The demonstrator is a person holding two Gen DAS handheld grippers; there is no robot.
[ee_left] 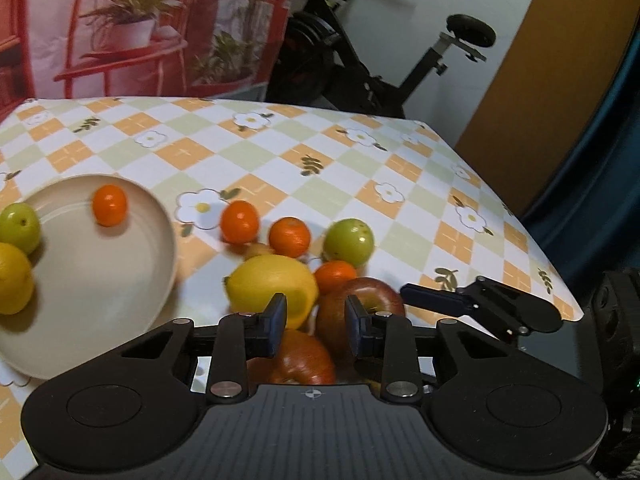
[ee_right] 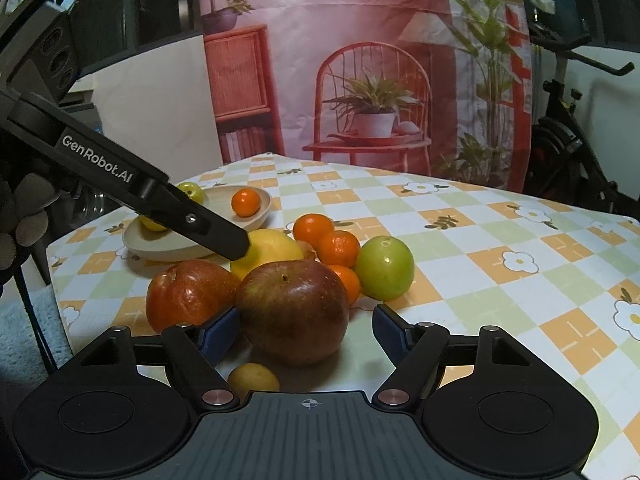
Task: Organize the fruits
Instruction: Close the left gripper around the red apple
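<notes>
- Now the beige plate (ee_left: 132, 280), at the left of the left wrist view, is the largest thing: it holds a small orange (ee_left: 109, 205), a green fruit (ee_left: 19, 227) and a yellow lemon (ee_left: 14, 278).
- Centre frame, the loose pile lies on the checked tablecloth (ee_left: 360, 168): lemon (ee_left: 264, 280), red apple (ee_right: 294, 312), a second apple (ee_right: 188, 292), green one (ee_right: 385, 267), oranges.
- Both tools are spread: the right gripper (ee_right: 306, 334) brackets the red apple untouched; the left gripper (ee_left: 316, 322) hangs empty above the pile.
- Closing squarely across the apple's widest part should, I'd guess, stop it rolling.
</notes>
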